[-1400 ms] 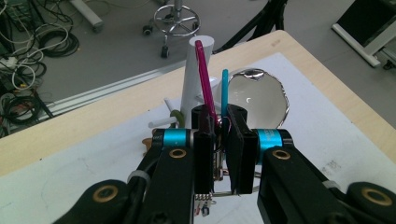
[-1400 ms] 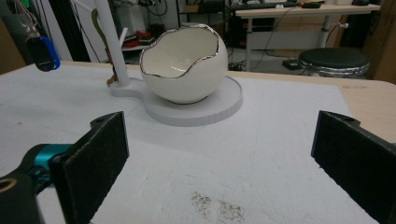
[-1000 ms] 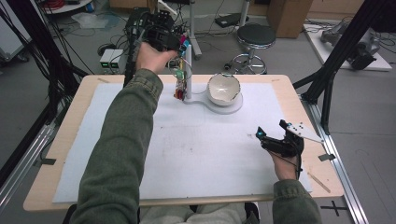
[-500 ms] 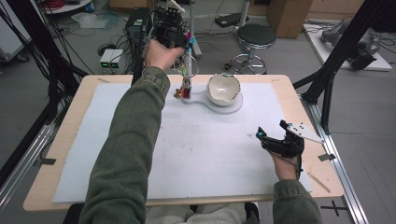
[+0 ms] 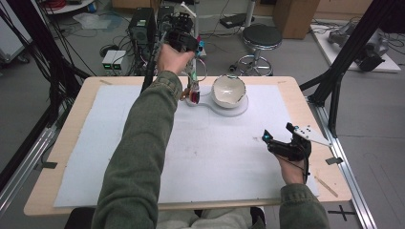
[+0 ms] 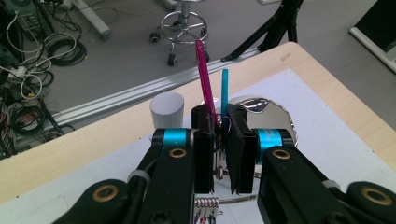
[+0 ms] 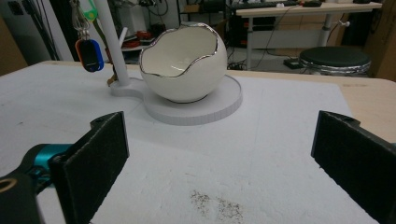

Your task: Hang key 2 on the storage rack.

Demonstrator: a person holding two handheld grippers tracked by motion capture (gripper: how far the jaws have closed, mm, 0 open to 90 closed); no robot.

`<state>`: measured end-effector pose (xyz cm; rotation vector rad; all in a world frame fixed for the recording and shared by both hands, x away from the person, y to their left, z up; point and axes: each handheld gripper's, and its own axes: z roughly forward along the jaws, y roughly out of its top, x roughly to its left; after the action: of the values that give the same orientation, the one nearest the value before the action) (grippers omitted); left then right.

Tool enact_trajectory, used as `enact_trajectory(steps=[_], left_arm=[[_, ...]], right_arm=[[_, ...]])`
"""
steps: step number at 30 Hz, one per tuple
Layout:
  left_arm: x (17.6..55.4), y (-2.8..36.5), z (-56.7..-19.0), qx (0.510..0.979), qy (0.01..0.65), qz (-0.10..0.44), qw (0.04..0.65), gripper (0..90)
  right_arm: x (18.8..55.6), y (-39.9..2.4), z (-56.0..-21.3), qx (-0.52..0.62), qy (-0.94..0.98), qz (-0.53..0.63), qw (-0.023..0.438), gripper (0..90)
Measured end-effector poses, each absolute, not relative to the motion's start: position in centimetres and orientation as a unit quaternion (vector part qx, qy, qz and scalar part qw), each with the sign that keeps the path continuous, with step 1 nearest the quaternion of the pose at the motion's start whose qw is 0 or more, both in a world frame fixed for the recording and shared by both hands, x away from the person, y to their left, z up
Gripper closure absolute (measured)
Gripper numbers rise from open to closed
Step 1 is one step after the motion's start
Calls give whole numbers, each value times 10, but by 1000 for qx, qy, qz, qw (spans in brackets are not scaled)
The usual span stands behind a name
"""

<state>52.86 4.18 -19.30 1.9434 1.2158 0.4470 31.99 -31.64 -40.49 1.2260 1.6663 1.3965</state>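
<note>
The table point(image 5: 71, 157) in front of me is covered by a white mat point(image 5: 215, 157), and at its far middle sits a white stand point(image 7: 196, 109) with a round base. On that base rests a white egg-shaped bowl point(image 7: 184, 65) with a jagged silver rim, its opening tilted toward my right side. Just beside the bowl a white post point(image 7: 109, 42) rises from the stand, with a bunch of keys and coloured tags point(image 7: 88, 51) hanging against it. My left tongs point(image 6: 220, 154) are raised above the post, clenched nearly together around a metal key ring; a pink strip point(image 6: 204, 74) and a blue strip point(image 6: 225, 88) stick up between the jaws. My right tongs point(image 5: 279, 136) rest low near the table's right edge, well apart from the stand, released wide with nothing between the pads.
</note>
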Motion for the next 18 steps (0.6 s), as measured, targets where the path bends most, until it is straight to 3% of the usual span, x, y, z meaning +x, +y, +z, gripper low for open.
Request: enact_trajectory(steps=[18], left_arm=[[534,32,-213,778,477,170,371,795]], right_arm=[[320,-319,-405,467,633,530,318,31]])
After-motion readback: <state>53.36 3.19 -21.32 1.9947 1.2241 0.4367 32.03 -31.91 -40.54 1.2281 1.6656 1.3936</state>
